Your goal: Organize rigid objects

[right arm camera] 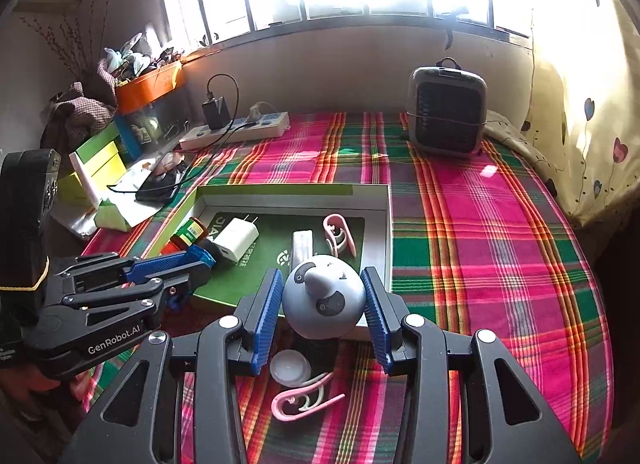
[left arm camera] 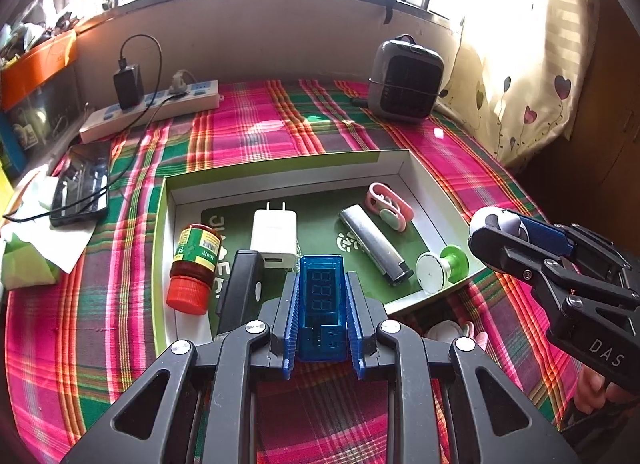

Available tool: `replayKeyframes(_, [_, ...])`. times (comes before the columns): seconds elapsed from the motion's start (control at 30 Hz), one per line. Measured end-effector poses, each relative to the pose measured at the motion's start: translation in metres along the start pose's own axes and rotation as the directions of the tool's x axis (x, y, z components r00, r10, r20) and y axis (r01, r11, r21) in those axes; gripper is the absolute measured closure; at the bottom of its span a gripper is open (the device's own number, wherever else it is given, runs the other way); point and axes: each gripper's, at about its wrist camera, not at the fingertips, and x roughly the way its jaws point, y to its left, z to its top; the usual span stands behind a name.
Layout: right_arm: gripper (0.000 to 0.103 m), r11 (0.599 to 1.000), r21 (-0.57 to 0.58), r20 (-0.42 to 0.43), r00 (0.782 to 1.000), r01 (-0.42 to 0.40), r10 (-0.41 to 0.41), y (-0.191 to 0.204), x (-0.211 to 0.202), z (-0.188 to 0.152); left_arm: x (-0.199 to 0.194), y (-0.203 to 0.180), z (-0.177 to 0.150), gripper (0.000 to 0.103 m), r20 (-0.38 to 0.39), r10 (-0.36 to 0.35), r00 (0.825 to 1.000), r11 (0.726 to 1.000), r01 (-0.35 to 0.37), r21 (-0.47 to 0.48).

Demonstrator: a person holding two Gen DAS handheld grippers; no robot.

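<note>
My left gripper (left arm camera: 321,279) is shut on a blue see-through USB meter (left arm camera: 322,304) and holds it over the near edge of a shallow box (left arm camera: 288,170) with a green floor. In the box lie a red-capped bottle (left arm camera: 194,264), a white charger (left arm camera: 274,238), a black block (left arm camera: 242,284), a silver bar (left arm camera: 374,242), a pink clip (left arm camera: 388,202) and a white-and-green knob (left arm camera: 442,268). My right gripper (right arm camera: 322,284) is shut on a blue-grey round toy (right arm camera: 324,296), held above the box's near right corner (right arm camera: 386,232). The left gripper (right arm camera: 200,258) also shows in the right wrist view.
On the plaid cloth below the right gripper lie another pink clip (right arm camera: 300,400) and a white round cap (right arm camera: 290,368). A power strip (left arm camera: 160,108), a phone (left arm camera: 82,184) and crumpled paper (left arm camera: 36,248) sit at the left. A grey fan heater (left arm camera: 404,78) stands behind the box.
</note>
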Motion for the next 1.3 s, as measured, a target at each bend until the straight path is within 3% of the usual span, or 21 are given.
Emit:
replayKeyframes(0.77, [0.061,1.0,0.008,-0.043,0.999,0.004,-0.003,-0.004,0.035,0.012,0.041,0.005,0.008,0.082,-0.047,0.021,0.999,1.0,-0.021,-0.003])
replayKeyframes(1.3, [0.061,1.0,-0.024,-0.06,0.998,0.006,-0.007,0.004,0.055,0.024,0.048,0.013,0.007,0.082,-0.063,-0.01,0.998,0.999,0.008,-0.033])
